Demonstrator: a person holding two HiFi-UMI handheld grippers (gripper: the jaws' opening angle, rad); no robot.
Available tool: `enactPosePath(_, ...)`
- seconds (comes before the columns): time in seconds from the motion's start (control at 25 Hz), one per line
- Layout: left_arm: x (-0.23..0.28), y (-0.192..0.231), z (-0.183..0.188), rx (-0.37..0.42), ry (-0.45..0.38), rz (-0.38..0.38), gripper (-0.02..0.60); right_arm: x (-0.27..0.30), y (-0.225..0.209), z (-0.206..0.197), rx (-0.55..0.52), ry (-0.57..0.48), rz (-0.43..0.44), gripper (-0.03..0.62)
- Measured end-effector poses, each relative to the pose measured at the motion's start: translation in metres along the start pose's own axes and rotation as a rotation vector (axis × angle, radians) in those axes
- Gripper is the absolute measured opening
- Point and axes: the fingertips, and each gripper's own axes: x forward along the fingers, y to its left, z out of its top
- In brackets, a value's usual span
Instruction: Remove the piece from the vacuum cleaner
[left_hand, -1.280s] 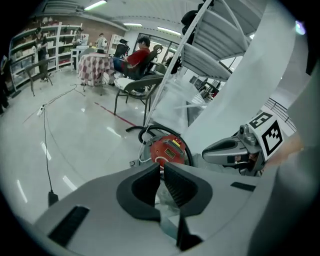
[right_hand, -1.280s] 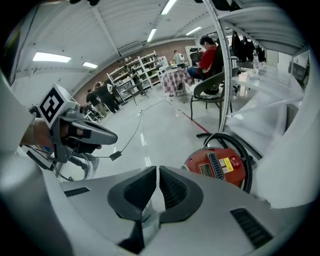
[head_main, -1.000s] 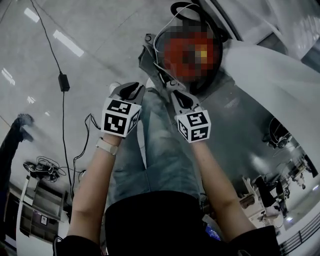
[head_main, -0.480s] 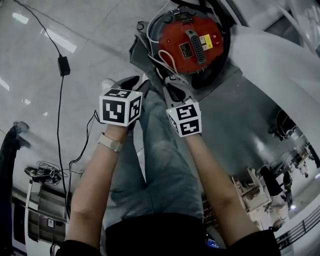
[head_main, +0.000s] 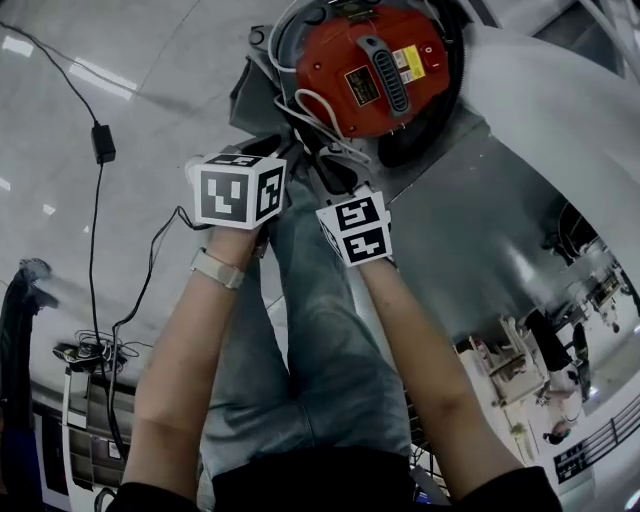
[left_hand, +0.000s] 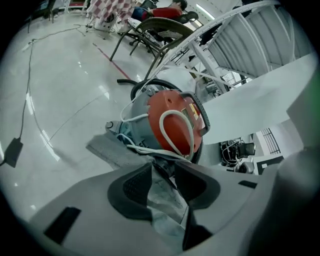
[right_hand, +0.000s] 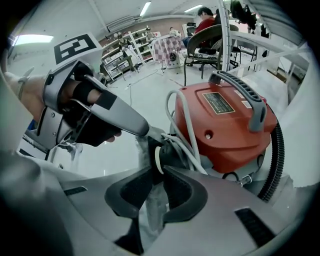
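Observation:
A red vacuum cleaner (head_main: 365, 65) with a grey handle (right_hand: 245, 97) stands on the floor, a white cord (left_hand: 172, 127) looped over it. At its front sticks out a black piece with a white ring (right_hand: 156, 154). My right gripper (right_hand: 159, 170) is open, its tips just short of that piece, and nothing is pressed by its pads. My left gripper (left_hand: 162, 167) is open too; its jaws have just been opening and nothing is between them. It points at the vacuum's front from the left, and its finger (right_hand: 127, 122) ends close beside the black piece. In the head view both grippers, left (head_main: 285, 155) and right (head_main: 335, 180), sit just below the vacuum.
A grey cloth (left_hand: 107, 150) lies under the vacuum's front. A black hose (right_hand: 276, 155) curves round its right side. A white table top (head_main: 560, 130) runs to the right. A power brick (head_main: 100, 142) with its cable lies on the floor at left. Chairs (left_hand: 160, 27) stand behind.
Both grippers have sunk toward the vacuum's front and now sit close under it. The left gripper's marker cube has rolled. The vacuum shows larger and nearer in the head view.

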Motion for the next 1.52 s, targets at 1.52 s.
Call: enactPosePath(1.52,0.037,0.017,-0.004,-0.125,0.041,-0.039,0.074,0.023,0.014,-0.011,0.069,-0.002,-0.014,0.054)
